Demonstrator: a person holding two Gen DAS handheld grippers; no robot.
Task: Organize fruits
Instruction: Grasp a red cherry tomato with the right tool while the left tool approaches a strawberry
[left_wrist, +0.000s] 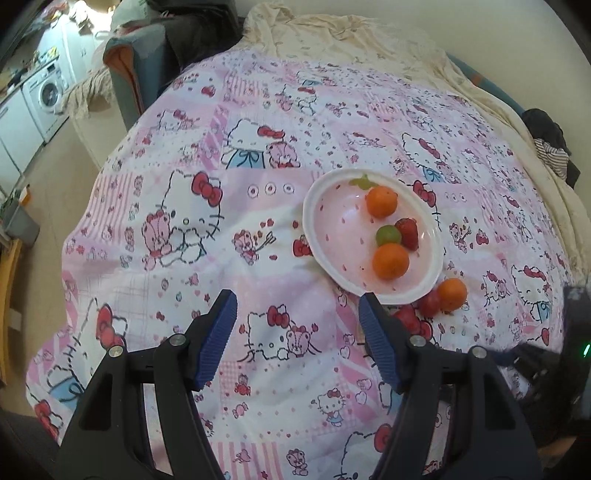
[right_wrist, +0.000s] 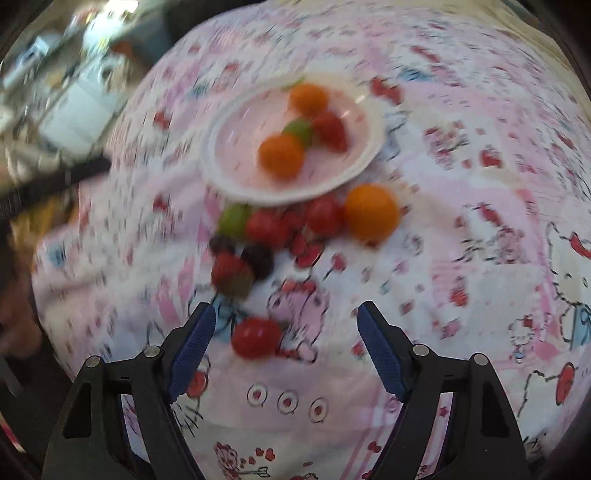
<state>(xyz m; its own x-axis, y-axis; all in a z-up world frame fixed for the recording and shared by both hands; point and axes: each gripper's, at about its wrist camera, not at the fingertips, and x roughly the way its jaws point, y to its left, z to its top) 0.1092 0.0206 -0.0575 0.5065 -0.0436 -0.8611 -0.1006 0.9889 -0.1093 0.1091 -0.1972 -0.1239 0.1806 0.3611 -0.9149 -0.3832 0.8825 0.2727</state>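
A pink plate with a white rim (left_wrist: 314, 221) lies on a Hello Kitty cloth and holds two oranges (left_wrist: 381, 201), a green fruit (left_wrist: 388, 235) and a strawberry (left_wrist: 407, 233). My left gripper (left_wrist: 297, 314) is open and empty, just short of the plate's near rim. Another orange (left_wrist: 452, 294) and red fruits (left_wrist: 428, 303) lie on the cloth beside the plate. The right wrist view is blurred: my right gripper (right_wrist: 286, 325) is open, with a red fruit (right_wrist: 256, 338) lying between its fingers. Several loose fruits (right_wrist: 266, 227) and an orange (right_wrist: 371, 214) lie before the plate (right_wrist: 221, 173).
The pink cloth (left_wrist: 258, 147) covers a soft bed-like surface. A cream blanket (left_wrist: 369, 40) lies behind it, dark clothes (left_wrist: 546, 144) at the right edge. A grey chair (left_wrist: 136, 66) and a washing machine (left_wrist: 46, 96) stand at the far left.
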